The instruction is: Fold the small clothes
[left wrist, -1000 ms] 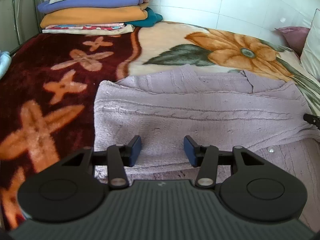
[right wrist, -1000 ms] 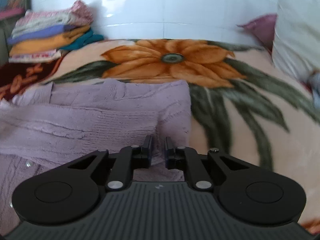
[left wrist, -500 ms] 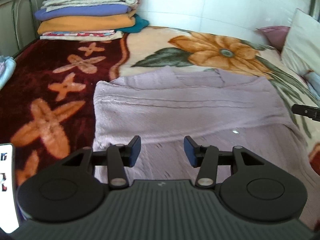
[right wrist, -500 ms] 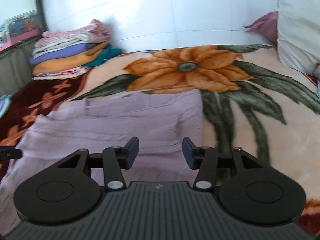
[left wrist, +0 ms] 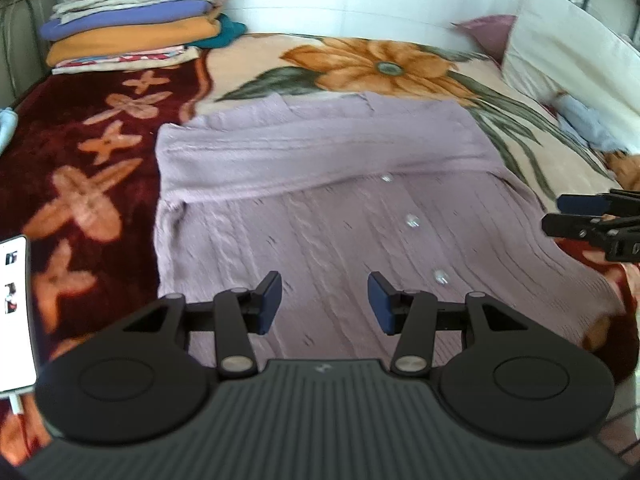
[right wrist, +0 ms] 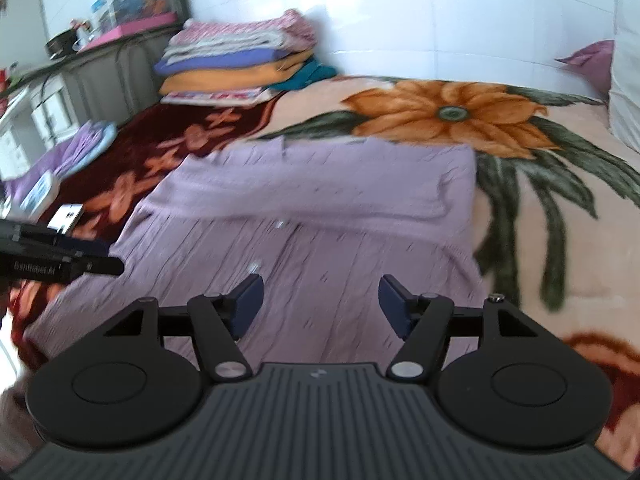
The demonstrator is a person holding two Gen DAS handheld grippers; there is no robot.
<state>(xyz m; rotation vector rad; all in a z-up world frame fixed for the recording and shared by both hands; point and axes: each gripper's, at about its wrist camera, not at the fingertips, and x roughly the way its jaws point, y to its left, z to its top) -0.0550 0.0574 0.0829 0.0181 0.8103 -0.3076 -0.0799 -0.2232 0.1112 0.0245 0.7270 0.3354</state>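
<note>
A lilac knitted cardigan [left wrist: 328,200] lies flat on the bed, buttons up, its sleeves folded across the chest as a band at the far end. The same cardigan [right wrist: 320,216] fills the middle of the right wrist view. My left gripper [left wrist: 324,304] hovers above the cardigan's near hem, jaws opening, nothing between them. My right gripper [right wrist: 320,304] hangs above the hem too, jaws opening wide and empty. The right gripper's fingers [left wrist: 580,216] show at the right edge of the left wrist view; the left gripper's fingers [right wrist: 60,264] enter the right wrist view from the left.
A flowered blanket [left wrist: 380,68] covers the bed. A stack of folded clothes [left wrist: 136,28] sits at the far left corner by the tiled wall. Pillows [left wrist: 568,64] lie at the right. A phone [left wrist: 14,312] lies on the blanket at the left, with more small clothes [right wrist: 80,148] beyond.
Both grippers pulled back from the folded sleeves toward the hem and rose. The right gripper, shut on the sleeve's edge a second ago, let go and opened wide.
</note>
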